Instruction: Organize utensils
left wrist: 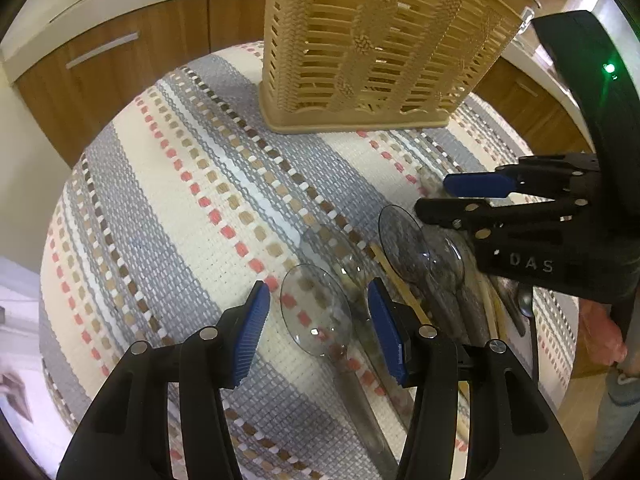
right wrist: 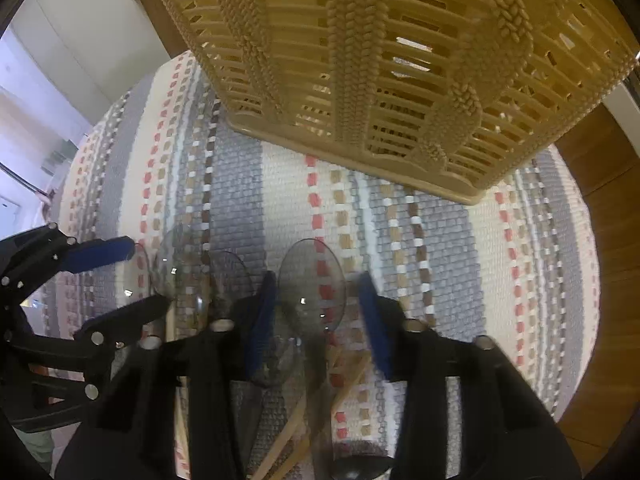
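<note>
Several clear plastic spoons lie in a loose pile on the striped woven mat [left wrist: 180, 200]. My left gripper [left wrist: 320, 330] points down at the mat and is open. One clear spoon [left wrist: 316, 308] lies between its blue pads, and neither pad touches it. My right gripper [right wrist: 318, 316] hovers over another clear spoon [right wrist: 312, 284]. It is open, and a gap shows beside the spoon's bowl. Each gripper also shows in the other's view: the right gripper [left wrist: 434, 197] and the left gripper [right wrist: 148, 276]. The beige slatted utensil basket [left wrist: 372, 40] stands upright at the mat's far side.
Wooden sticks [left wrist: 400, 292] and a metal spoon [left wrist: 524, 304] lie among the clear spoons. More clear spoons [right wrist: 180, 272] sit between the two grippers. Wooden cabinets [left wrist: 120, 60] stand behind the mat. A person's hand [left wrist: 600, 332] is at the right edge.
</note>
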`<state>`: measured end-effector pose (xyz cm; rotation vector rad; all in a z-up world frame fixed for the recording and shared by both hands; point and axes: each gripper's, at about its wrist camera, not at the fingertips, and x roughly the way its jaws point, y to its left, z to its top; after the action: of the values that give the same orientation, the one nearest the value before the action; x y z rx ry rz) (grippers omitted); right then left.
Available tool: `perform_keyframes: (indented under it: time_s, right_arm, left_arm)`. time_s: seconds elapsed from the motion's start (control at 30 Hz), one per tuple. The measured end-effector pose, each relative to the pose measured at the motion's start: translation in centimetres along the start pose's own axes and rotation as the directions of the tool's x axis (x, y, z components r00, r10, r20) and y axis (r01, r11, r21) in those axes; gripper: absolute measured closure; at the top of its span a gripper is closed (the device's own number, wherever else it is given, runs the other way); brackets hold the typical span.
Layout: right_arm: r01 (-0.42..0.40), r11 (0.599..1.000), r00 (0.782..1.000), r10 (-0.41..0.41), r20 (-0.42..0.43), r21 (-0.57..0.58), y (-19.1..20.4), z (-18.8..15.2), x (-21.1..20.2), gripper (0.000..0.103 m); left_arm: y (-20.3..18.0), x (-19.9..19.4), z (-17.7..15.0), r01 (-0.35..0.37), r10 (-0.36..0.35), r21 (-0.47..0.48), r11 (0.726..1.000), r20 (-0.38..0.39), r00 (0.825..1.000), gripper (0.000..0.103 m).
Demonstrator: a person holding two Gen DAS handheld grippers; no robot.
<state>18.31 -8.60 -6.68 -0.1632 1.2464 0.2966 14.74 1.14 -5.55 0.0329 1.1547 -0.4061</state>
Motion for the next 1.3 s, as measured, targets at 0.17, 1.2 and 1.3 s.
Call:
perform_keyframes:
  time_s: [0.17,1.2,1.3]
  right_arm:
    - [-0.030,0.998,0.999,0.028,0.026,0.049,-2.1,-0.5,-0.9,0.073]
    - [-0.094,0.994,0.897,0.061,0.437,0.054,-3.3,-9.4,-15.0,0.073]
    - [-0.095,0.994,0.868,0.052,0.494,0.062,-3.3,-9.3,-17.0,0.073]
  left_arm:
    - [-0.8,0.4,0.3,-0.031,0.031,-0.002,1.000,-0.009,0.999,0.053]
    - [-3.8,-12.3,-1.7,0.090,-0.116,0.077,0.993,0.493,0.862,0.078]
    - [-3.7,-13.4,-1.2,0.088,-0.119,0.082,0.993,0.540,0.833,0.079]
